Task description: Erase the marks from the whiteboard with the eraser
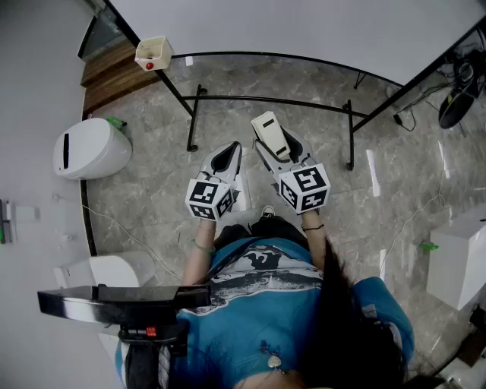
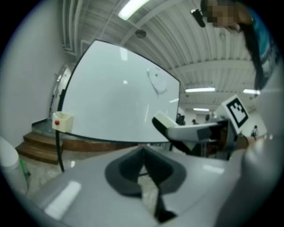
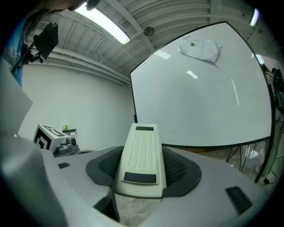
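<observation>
Office or lab-type hall, not home. Large freestanding whiteboard on black tube stand. Polished grey stone-pattern floor. Slatted white ceiling with long strip lights. Plain white walls. Loose cables trailing on floor. White cabinet at side.

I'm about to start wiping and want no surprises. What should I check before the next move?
1. Eraser clamped in right gripper: ok.
2. Left gripper shut, empty, out of the way: ok.
3. Marks located, high on the whiteboard: ok.
4. Eraser touching the whiteboard: not ok, it is apart from it.
5. Grip firm enough for wiping: cannot tell.
</observation>
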The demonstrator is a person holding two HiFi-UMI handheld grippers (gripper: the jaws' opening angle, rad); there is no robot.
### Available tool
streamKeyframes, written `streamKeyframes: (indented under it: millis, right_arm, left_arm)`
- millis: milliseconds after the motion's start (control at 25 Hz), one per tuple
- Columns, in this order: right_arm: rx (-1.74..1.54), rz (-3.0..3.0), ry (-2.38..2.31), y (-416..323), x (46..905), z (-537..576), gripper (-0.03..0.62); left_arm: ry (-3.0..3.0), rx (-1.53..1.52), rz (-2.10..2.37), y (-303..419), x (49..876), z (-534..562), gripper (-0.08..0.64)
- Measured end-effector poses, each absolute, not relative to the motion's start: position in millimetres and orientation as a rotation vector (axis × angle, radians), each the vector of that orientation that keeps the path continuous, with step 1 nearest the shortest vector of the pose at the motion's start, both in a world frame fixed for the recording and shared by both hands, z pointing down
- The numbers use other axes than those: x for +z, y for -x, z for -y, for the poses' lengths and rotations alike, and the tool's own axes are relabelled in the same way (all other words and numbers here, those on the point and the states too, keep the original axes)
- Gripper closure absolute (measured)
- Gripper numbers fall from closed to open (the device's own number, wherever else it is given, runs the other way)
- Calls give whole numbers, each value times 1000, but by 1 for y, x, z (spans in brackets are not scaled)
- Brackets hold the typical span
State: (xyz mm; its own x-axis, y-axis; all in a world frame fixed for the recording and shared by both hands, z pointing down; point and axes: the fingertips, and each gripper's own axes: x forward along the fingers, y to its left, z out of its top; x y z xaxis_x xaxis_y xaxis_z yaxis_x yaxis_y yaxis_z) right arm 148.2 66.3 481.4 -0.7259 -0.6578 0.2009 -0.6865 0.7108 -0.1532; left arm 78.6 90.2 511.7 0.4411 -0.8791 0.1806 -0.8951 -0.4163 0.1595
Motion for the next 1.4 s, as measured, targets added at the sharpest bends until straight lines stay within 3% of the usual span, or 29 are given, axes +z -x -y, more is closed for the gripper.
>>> streamKeyframes:
  millis: [320, 880, 1400]
  right_arm:
    - [367, 2865, -1063, -161, 480, -39, 328]
    - [418, 2845, -1022, -115, 495, 24, 328]
    - [386, 2798, -1142, 4, 474, 147, 328]
  left_arm:
    - [-2447, 121, 1571, -91, 516, -70, 555]
    - [-2471, 64, 1552, -49, 514, -1, 555]
    - [-2556, 14, 1504, 85, 482, 131, 555]
